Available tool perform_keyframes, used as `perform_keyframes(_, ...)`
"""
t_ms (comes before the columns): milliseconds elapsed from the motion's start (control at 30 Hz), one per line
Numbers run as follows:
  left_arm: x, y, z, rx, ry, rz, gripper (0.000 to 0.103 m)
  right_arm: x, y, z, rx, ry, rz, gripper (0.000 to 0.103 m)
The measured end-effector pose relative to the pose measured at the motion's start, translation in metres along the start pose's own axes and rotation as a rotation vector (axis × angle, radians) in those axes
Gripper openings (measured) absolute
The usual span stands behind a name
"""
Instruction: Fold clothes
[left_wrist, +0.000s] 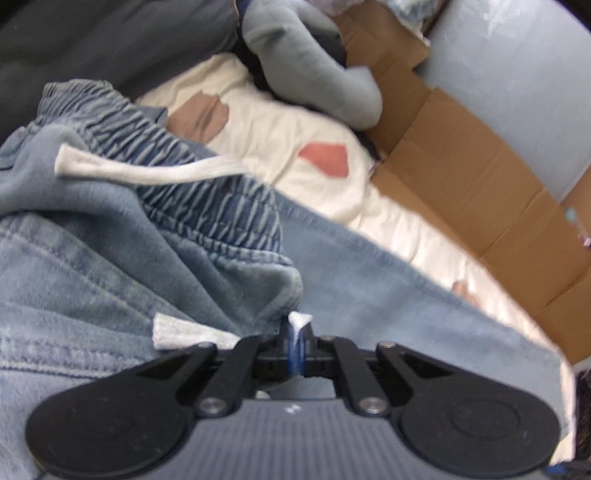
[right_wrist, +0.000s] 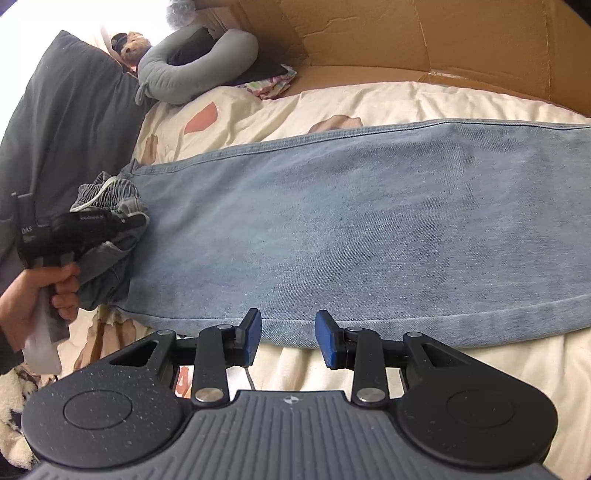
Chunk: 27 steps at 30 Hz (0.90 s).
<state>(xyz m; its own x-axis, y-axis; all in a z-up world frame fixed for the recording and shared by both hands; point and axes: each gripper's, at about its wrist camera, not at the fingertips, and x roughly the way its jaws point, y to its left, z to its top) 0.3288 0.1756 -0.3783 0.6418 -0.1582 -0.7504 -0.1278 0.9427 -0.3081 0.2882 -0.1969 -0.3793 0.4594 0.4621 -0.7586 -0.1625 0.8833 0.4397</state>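
Left gripper (left_wrist: 293, 345) clamped on jeans (right_wrist: 332, 221) waistband, bunched mid-left; right gripper (right_wrist: 288, 338) apart at lower hem. Thin pinch may slip, drawstring (left_wrist: 147, 171) snagging

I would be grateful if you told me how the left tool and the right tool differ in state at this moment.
The left tool is shut on the jeans, pinching fabric and a white drawstring at the bunched waistband; the right tool is open and holds nothing. The left one sits at the waist end, while the right one hovers at the near edge of the flat leg. Both have blue pads and black linkages.
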Motion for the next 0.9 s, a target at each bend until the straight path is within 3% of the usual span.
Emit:
perform_keyframes(67, -0.005, -0.005, 0.002, 0.026, 0.009, 0.015, 0.005, 0.002, 0.001, 0.001, 0.000, 0.002, 0.001, 0.038)
perform_keyframes(133, -0.015, -0.012, 0.006, 0.060, 0.023, 0.015, 0.014, 0.002, 0.002, 0.002, -0.003, 0.001, 0.003, 0.039)
perform_keyframes(200, -0.032, -0.018, 0.009, 0.107, 0.022, -0.007, 0.040, 0.002, 0.004, 0.003, -0.007, 0.000, 0.005, 0.039)
perform_keyframes(300, -0.065, -0.019, 0.014, 0.144, -0.001, -0.041, 0.059, 0.002, 0.006, 0.003, -0.013, -0.001, 0.008, 0.039)
perform_keyframes(433, -0.109, 0.003, 0.023, 0.130, -0.067, -0.031, 0.061, 0.001, 0.009, 0.004, -0.021, -0.003, 0.012, 0.039)
perform_keyframes(533, -0.134, 0.034, 0.031, 0.105, -0.097, 0.034, 0.062, 0.001, 0.011, 0.004, -0.030, -0.001, 0.011, 0.039)
perform_keyframes(833, -0.176, 0.140, 0.033, 0.039, -0.133, 0.341, 0.067, 0.001, 0.019, 0.005, -0.058, 0.005, 0.012, 0.039)
perform_keyframes(900, -0.181, 0.162, 0.029, -0.006, -0.130, 0.376, 0.067, 0.001, 0.022, 0.006, -0.072, 0.004, 0.008, 0.039)
